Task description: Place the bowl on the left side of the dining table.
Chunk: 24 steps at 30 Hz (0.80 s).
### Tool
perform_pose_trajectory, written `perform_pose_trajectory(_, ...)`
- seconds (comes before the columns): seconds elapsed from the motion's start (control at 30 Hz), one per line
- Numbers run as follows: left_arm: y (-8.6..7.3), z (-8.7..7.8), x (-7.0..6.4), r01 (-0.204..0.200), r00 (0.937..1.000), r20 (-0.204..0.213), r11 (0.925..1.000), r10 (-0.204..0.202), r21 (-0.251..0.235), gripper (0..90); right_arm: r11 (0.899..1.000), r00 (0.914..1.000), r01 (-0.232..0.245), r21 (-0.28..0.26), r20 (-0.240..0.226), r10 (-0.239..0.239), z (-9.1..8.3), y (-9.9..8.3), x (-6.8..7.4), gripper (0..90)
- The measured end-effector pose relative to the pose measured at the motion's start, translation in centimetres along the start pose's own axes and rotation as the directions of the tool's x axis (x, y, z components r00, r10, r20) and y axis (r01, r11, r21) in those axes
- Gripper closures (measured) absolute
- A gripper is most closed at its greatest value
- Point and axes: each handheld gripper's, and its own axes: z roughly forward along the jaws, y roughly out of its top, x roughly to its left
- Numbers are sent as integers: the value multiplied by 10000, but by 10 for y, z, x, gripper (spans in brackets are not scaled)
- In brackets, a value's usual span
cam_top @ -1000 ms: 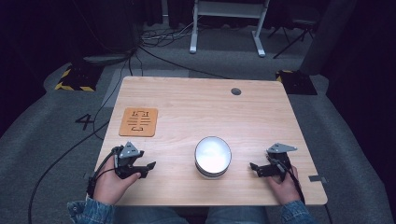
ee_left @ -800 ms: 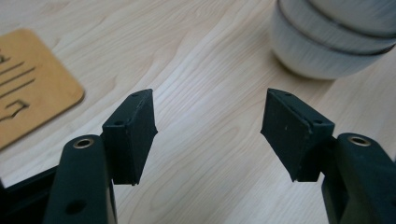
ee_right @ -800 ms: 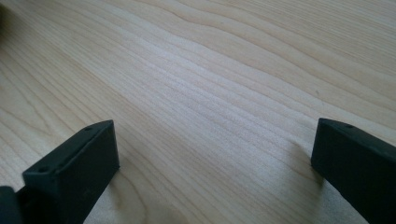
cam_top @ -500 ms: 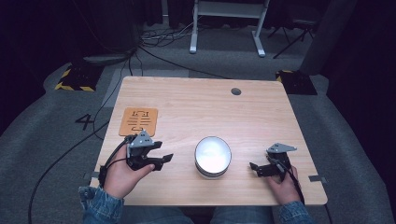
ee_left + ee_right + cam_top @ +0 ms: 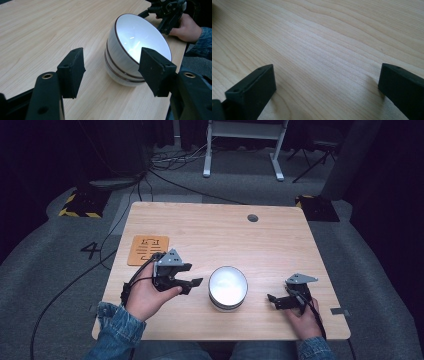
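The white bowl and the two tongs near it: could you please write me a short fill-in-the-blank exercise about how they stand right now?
1. The bowl stands on the table between the left tongs and the ____ tongs.
2. The jaws of the left tongs are ____, with the bowl ahead of them, not yet gripped.
3. The orange mat lies on the person's ____ side of the bowl.
4. Inside, the bowl is ____.

Missing words: right; open; left; empty

A white bowl [image 5: 125, 62] with brown rim and bands; an orange mat [image 5: 148, 249] on pale wood.
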Motion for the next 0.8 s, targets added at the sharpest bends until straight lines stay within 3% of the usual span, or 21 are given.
perform_pose_trajectory(0.03,2,1,0,-152,9997,-175,9999,152,-1,371,10000,10000,-5,-4,2,5,0,0,0,12)
perform_pose_trajectory(0.07,3,4,-2,43,10000,-27,10000,-43,-23,371,10000,10000,-5,-4,2,5,0,0,0,12)
perform_pose_trajectory(0.1,7,6,-2,-292,9993,-225,9993,287,-221,351,10000,10000,1,5,-1,-1,0,0,0,12)
perform_pose_trajectory(0.17,8,10,-4,-104,9999,-69,9992,102,-399,346,10000,10000,-1,-1,-2,1,0,0,0,12)
perform_pose_trajectory(0.27,14,16,-6,-509,9984,-262,9985,504,-177,366,10000,10000,-1,-6,5,1,0,0,0,12)
perform_pose_trajectory(0.33,16,20,-8,-504,9984,-283,9984,497,-260,379,10000,10000,-4,-4,0,4,0,0,0,12)
perform_pose_trajectory(0.37,20,23,-10,-386,9991,-196,9992,388,78,389,10000,10000,-2,-2,1,2,0,0,0,12)
perform_pose_trajectory(0.47,24,31,-14,-249,9997,0,9994,249,238,391,10000,10000,-1,-4,3,1,0,0,0,12)
perform_pose_trajectory(0.53,25,32,-14,-365,9992,-142,9986,371,387,391,10000,10000,-3,-6,1,3,0,0,0,12)
perform_pose_trajectory(0.67,31,41,-15,-183,9998,-32,9976,186,666,404,10000,10000,-5,-1,4,5,0,0,0,13)
perform_pose_trajectory(0.7,32,43,-14,-276,9988,-381,9974,302,669,412,10000,10000,-5,-1,8,5,0,0,0,14)
perform_pose_trajectory(0.8,33,52,-11,-91,9995,-287,9964,115,839,430,10000,10000,12,16,-7,-12,-1,0,0,15)
